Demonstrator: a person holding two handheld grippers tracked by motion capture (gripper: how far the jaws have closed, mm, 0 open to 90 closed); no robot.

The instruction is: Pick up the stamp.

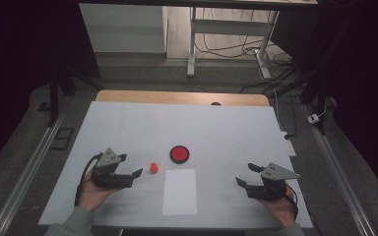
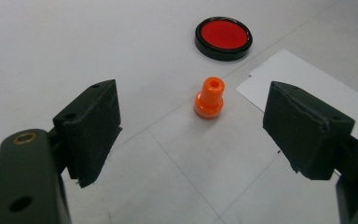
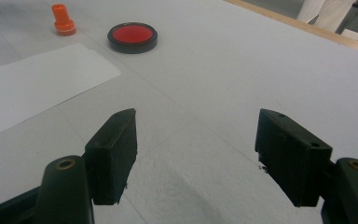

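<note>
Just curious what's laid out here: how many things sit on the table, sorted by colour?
Orange: 1, small orange plastic stamp
Red and black: 1, round red ink pad in a black case
White: 1, white paper sheet
Total: 3

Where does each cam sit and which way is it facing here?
High view: above the person's side, looking forward and down; both forearms, left gripper, right gripper.
Left gripper view: along its open jaws at the orange stamp.
Right gripper view: along its open jaws over the table.
All three share the red ink pad and white paper.
</note>
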